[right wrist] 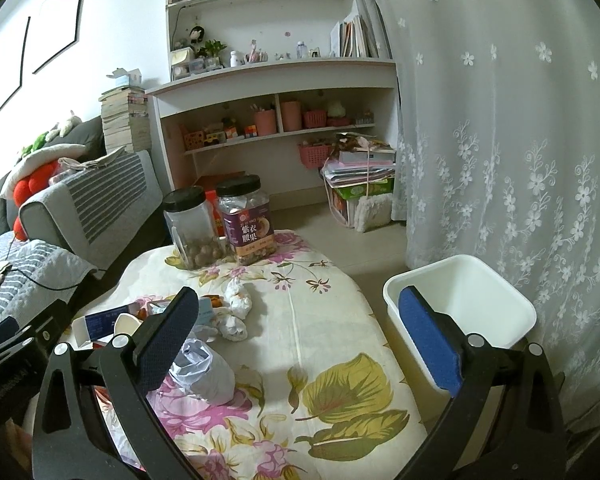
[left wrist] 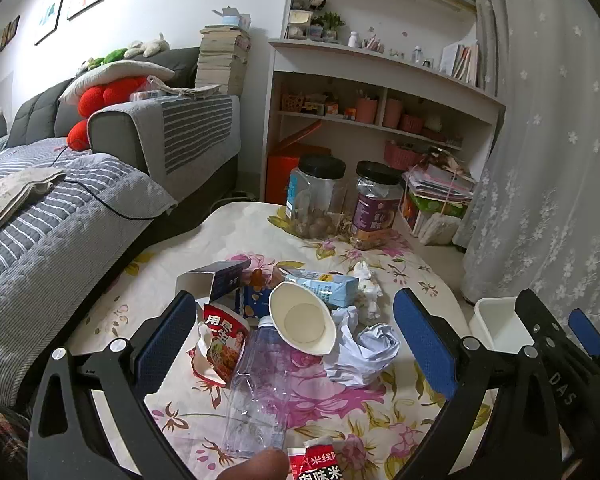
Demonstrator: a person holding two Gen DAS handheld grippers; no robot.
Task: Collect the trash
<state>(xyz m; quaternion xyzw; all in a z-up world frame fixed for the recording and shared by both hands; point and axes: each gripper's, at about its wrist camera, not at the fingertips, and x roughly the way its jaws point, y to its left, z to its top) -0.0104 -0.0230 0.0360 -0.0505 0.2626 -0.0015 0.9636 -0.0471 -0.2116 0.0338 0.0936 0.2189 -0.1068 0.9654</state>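
In your left wrist view, your left gripper (left wrist: 296, 332) is spread wide with nothing between its blue pads (left wrist: 424, 344). It hangs over a pile of trash on the flowery table (left wrist: 412, 408). Right in the gap lies a squashed white paper cup (left wrist: 304, 322), tipped on its side so you see into it. Under the cup lies a clear plastic bottle (left wrist: 256, 392). A torn red noodle tub (left wrist: 220, 344) sits by the left pad. A crumpled white bag (left wrist: 364, 352) is to the right of the cup. Behind the cup are a blue milk carton (left wrist: 328, 288), an open dark box (left wrist: 216, 278) and some balled-up tissues (left wrist: 366, 284). A red packet (left wrist: 320, 464) pokes up at the bottom edge (a fingertip shows next to it).

In your right wrist view, your right gripper (right wrist: 300, 344) is also spread wide and holds nothing. The white bin (right wrist: 496, 280) stands on the floor just beside the table's right edge, partly behind the right pad (right wrist: 428, 344). Two jars with black lids (right wrist: 220, 224) stand at the far end of the table.
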